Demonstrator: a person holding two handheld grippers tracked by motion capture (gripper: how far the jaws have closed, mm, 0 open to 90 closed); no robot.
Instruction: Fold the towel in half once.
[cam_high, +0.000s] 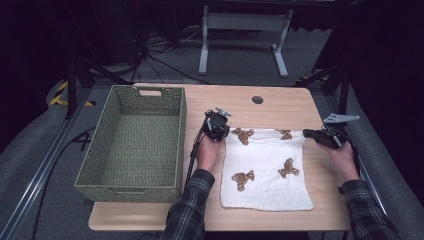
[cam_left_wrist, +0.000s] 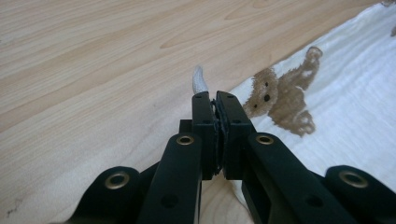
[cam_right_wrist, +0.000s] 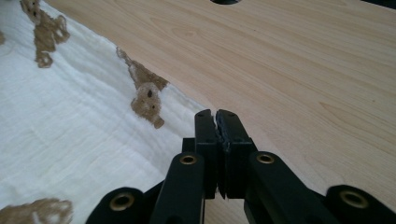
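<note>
Cloth (cam_high: 267, 170), white with brown bear prints, lies spread flat on the right half of the worktop (cam_high: 280, 102), its near edge close to the worktop's near edge and its far edge about midway across. A green woven basket (cam_high: 132, 145) occupies the left half of the worktop, just beside the cloth's left side and not touching it. A round grommet hole (cam_high: 257, 99) sits near the far edge.

Left gripper (cam_high: 217, 125) is at the cloth's far left corner. In the left gripper view its jaws are pressed together, and a small tip of white fabric (cam_left_wrist: 200, 80) stands up just beyond them: it is clenched on that corner. Right gripper (cam_high: 320, 136) is at the far right corner. In the right gripper view the right gripper (cam_right_wrist: 217, 114) has its jaws closed at the cloth's edge (cam_right_wrist: 184, 100); fabric between them is not clearly visible, though a pinch on the corner appears likely.

Handling, as judged: the cloth looks thin, light and limp, a gauze-like weave that will sag and drape when lifted and will not hold a shape. It is neither fragile nor slippery. Corners are the sensible hold, one per gripper on the same edge, so the sheet stays taut between them. A thin single layer can slip from a shallow pinch, so a deep bite is advisable.
</note>
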